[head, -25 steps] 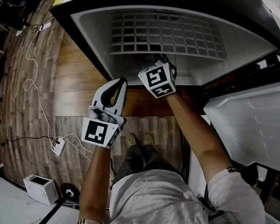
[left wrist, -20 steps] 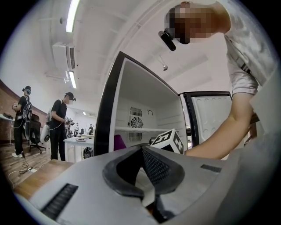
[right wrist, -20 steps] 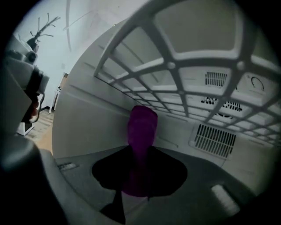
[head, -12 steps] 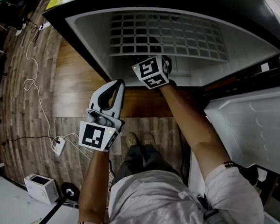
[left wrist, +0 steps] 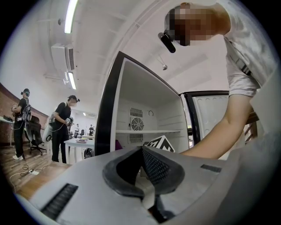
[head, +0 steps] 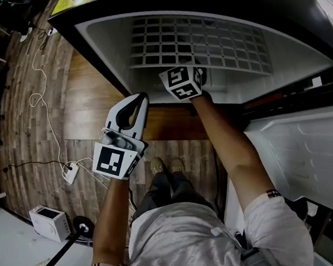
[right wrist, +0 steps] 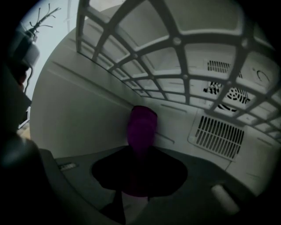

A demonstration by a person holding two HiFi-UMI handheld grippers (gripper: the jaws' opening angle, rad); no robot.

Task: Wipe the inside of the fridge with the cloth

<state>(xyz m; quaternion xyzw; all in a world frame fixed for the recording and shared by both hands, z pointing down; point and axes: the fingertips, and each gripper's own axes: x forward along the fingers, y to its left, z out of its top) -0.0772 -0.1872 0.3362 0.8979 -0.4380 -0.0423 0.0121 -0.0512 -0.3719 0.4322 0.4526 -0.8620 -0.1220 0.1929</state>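
Note:
The fridge (head: 106, 42) stands open in front of me, white inside, with a wire shelf (head: 199, 40) across it. My right gripper (head: 193, 75) reaches in just under that shelf. In the right gripper view it (right wrist: 139, 154) is shut on a purple cloth (right wrist: 141, 125), which sticks out ahead toward the corner where the left wall meets the vented back wall (right wrist: 219, 132). My left gripper (head: 136, 101) hangs outside the fridge at its lower left. It (left wrist: 142, 151) is shut with nothing in it, pointing at the open fridge (left wrist: 145, 114).
The open fridge door (head: 301, 152) stands at the right beside my right arm. On the wood floor at the left lie a white cable and power strip (head: 70, 174) and a white box (head: 48, 222). People (left wrist: 61, 127) stand by a table farther left.
My right gripper has pushed a little deeper into the fridge under the wire shelf, cloth still held. The left gripper has barely shifted.

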